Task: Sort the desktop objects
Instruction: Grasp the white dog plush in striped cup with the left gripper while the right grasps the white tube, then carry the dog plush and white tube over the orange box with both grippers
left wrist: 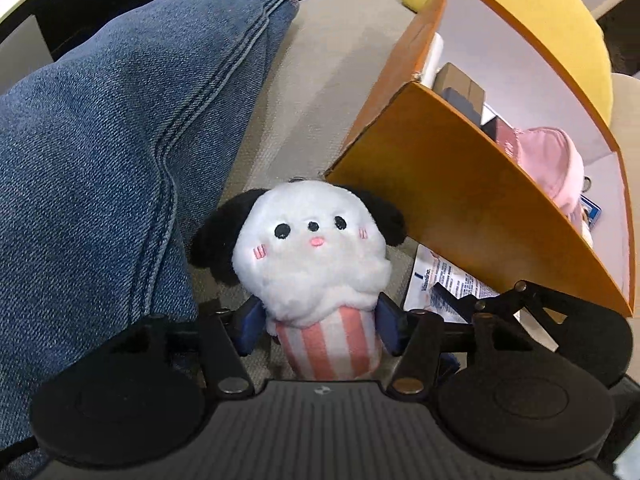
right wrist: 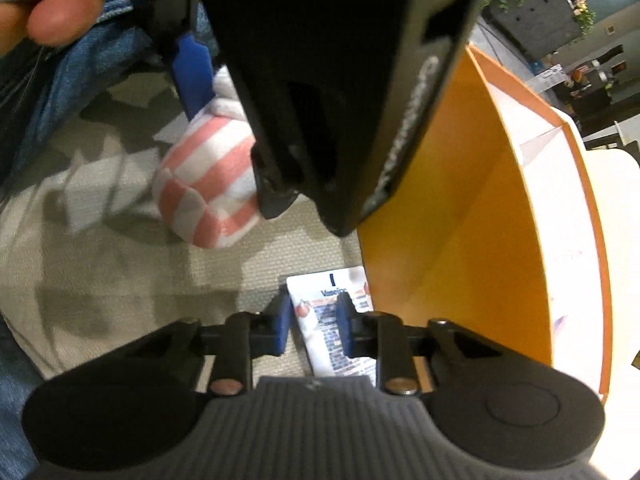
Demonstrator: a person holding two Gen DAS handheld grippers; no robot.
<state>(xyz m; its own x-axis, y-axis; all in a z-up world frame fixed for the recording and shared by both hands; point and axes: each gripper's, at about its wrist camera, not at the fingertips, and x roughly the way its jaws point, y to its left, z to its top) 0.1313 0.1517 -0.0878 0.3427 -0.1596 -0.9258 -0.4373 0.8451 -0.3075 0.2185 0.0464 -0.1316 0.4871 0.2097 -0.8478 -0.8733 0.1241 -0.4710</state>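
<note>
The left gripper (left wrist: pixel 318 330) pinches a small white plush dog with black ears and a pink-and-white striped cup-shaped base (left wrist: pixel 316 264), its blue pads (left wrist: pixel 250 330) pressed against either side of the striped base. The toy faces the left wrist camera, lifted clear of the beige woven cushion surface (left wrist: pixel 340 40) below it.

Seen from the right wrist, the right gripper (right wrist: pixel 312 326) has its blue pads (right wrist: pixel 280 326) drawn close together on a flat white sachet printed with blue text (right wrist: pixel 320 344), which lies on the beige surface with its right edge against the foot of an orange cardboard box with a white interior (right wrist: pixel 460 208). The picture is too blurred to say for certain that both pads are pressing on the sachet.

Just beyond, the striped base of the plush and the black body of the left gripper fill the upper middle of that view, and a fingertip (right wrist: pixel 60 16) shows at top left.

From the left wrist, a leg in blue denim jeans (left wrist: pixel 120 140) lies along the left. The open orange box stands to the right, holding a pink fabric cap (left wrist: pixel 556 160) and small dark boxes (left wrist: pixel 464 96). A yellow cushion (left wrist: pixel 560 20) sits behind it.
</note>
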